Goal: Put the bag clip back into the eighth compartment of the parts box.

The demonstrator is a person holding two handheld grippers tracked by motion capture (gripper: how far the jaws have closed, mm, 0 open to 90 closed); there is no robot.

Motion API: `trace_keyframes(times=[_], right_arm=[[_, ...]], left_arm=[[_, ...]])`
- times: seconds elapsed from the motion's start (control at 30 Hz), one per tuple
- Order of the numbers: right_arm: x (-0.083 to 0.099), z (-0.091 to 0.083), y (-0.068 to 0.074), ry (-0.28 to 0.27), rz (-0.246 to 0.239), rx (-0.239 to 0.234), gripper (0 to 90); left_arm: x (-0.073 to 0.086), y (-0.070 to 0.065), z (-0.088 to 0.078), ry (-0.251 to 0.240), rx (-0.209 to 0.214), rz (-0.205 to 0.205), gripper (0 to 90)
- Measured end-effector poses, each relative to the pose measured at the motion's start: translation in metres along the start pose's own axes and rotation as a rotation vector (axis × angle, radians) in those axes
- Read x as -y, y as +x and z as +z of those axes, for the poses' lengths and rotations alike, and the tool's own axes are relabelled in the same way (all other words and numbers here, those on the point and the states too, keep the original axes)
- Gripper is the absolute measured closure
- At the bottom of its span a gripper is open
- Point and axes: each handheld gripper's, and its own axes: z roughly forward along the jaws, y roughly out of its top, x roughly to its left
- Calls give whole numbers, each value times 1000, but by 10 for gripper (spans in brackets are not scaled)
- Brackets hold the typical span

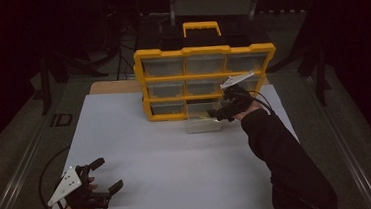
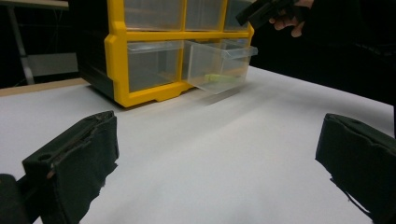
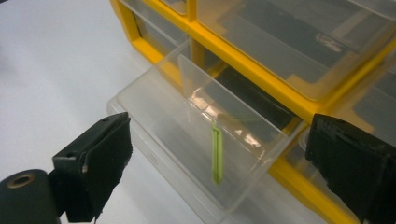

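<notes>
Green strip (image 3: 216,156) lies in the pulled-out clear drawer (image 3: 154,109), below the right gripper (image 3: 219,172), jaws spread wide.

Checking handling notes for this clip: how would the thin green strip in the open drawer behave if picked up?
The green strip looks slim and probably light. Lying flat on the clear drawer floor, it may slide rather than roll. It looks narrow against the right gripper and its wide-open fingers.

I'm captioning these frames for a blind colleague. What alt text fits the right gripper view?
A clear plastic drawer, pulled out of a yellow-framed organiser, holds a thin green strip. The open right gripper hovers over it, its black jaws wide apart with nothing between the pads, above a white table.
</notes>
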Motion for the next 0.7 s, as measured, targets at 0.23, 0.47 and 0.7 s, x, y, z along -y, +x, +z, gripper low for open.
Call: trace_keyframes(times=[0.23,0.47,0.7], right_arm=[[9,-10,-1,-23,7,0,72],[19,-21,-2,-46,17,-11,72],[42,-31,-5,-83,32,-1,72]], left_arm=[[0,0,-1,-4,-2,-4,3],[0,-1,-1,-3,-2,-4,3],[0,0,-1,-2,-3,-3,3]])
